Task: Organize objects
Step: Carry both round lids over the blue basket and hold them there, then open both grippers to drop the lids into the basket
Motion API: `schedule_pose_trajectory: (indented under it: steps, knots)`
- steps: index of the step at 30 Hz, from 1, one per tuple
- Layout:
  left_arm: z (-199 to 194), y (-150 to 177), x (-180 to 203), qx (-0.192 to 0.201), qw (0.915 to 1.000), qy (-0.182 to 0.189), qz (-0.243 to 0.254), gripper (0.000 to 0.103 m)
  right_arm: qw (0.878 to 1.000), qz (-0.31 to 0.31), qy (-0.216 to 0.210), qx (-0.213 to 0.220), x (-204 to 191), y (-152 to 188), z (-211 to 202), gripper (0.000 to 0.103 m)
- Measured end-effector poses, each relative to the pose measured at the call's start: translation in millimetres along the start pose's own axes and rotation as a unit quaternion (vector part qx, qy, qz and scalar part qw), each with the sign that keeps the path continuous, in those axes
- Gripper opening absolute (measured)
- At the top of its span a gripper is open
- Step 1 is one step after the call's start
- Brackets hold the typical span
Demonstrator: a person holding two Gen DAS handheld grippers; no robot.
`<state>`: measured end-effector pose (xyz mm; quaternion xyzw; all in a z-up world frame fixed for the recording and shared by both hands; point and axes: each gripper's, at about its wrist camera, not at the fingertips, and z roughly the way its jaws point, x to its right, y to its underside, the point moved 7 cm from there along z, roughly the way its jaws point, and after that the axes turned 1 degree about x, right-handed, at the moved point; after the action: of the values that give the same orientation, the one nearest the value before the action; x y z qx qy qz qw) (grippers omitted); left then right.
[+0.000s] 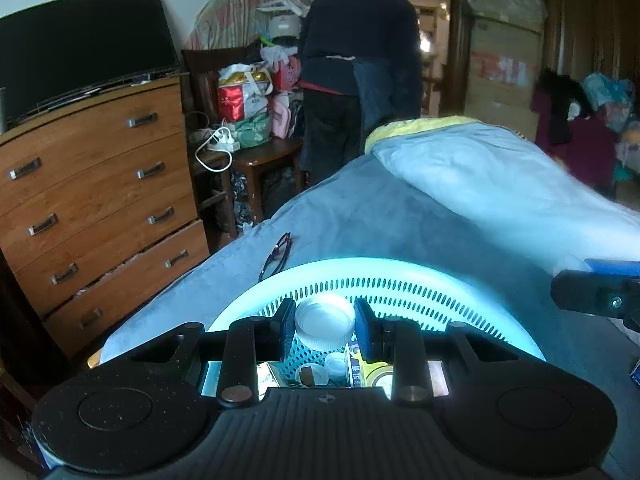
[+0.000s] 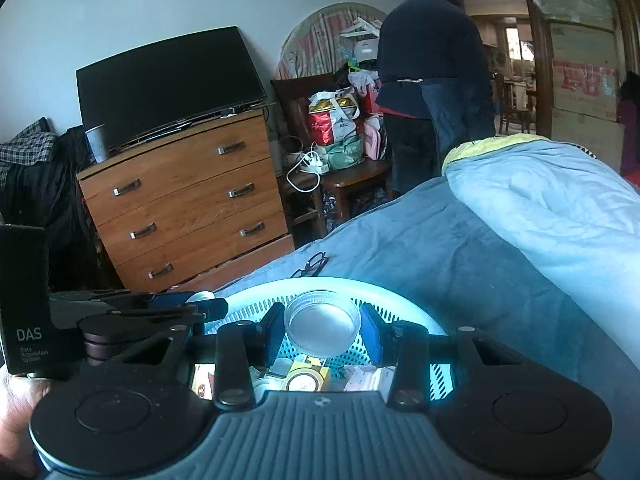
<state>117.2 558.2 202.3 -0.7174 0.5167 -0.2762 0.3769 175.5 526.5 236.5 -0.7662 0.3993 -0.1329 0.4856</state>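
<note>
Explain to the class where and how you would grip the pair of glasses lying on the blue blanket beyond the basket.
Probably at the bridge or the front frame. The glasses lie folded flat on the blanket, just past the far rim of the basket, so coming from above with the fingers across the thin frame suits best. Both grippers already hold lids, so one must first be emptied.

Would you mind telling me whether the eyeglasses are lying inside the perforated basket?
No, the eyeglasses lie on the blue blanket just beyond the far rim of the basket, outside it.
</note>
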Motion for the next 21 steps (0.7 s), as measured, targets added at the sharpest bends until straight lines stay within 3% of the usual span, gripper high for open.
schedule_pose_trajectory:
  steps: [15, 16, 17, 19, 20, 21]
  knots:
    - [16, 6, 3, -0.008, 1.0000, -0.005, -0.001, 0.033, 1.000, -0.001, -0.001, -0.005, 5, 7, 14, 0.047]
    - [16, 6, 3, -0.008, 0.9999, -0.006, 0.000, 0.038, 1.000, -0.002, -0.003, -0.004, 5, 9, 15, 0.059]
    - [17, 6, 4, -0.008, 0.9999, -0.007, 0.002, 0.053, 1.000, -0.004, -0.003, -0.001, 5, 10, 15, 0.081]
    - [15, 5, 7, -0.002, 0.9999, -0.010, 0.004, 0.076, 1.000, -0.010, 0.016, 0.020, 8, 9, 11, 0.100]
    - [13, 4, 9, 0.005, 0.9999, -0.013, 0.007, 0.084, 0.999, -0.012, 0.028, 0.032, 11, 9, 5, 0.101]
    - [11, 3, 11, 0.010, 0.9998, -0.014, 0.010, 0.086, 0.999, -0.011, 0.035, 0.040, 15, 10, 0, 0.101]
